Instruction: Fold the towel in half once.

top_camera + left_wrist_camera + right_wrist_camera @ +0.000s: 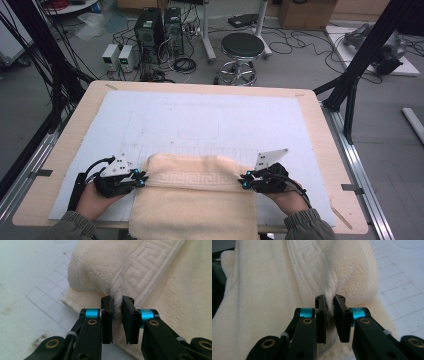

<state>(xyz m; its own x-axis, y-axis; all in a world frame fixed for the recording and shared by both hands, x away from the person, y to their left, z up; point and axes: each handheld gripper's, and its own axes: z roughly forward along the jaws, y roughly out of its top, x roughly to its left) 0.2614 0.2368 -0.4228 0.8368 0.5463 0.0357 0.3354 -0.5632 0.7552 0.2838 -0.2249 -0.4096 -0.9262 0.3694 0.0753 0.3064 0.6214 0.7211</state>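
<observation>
A cream towel with a key-pattern band lies at the near edge of the table, its front hanging over the edge. My left gripper pinches the towel's left side, and in the left gripper view its jaws are shut on a raised fold of the towel at the gripper. My right gripper pinches the right side. The right gripper view has the gripper shut on a bunched ridge of the towel. The far strip of the towel is folded over toward me.
A white gridded mat covers the wooden table. Beyond the table stand a black stool, computer towers and cables on the floor. Black frame posts rise at the right.
</observation>
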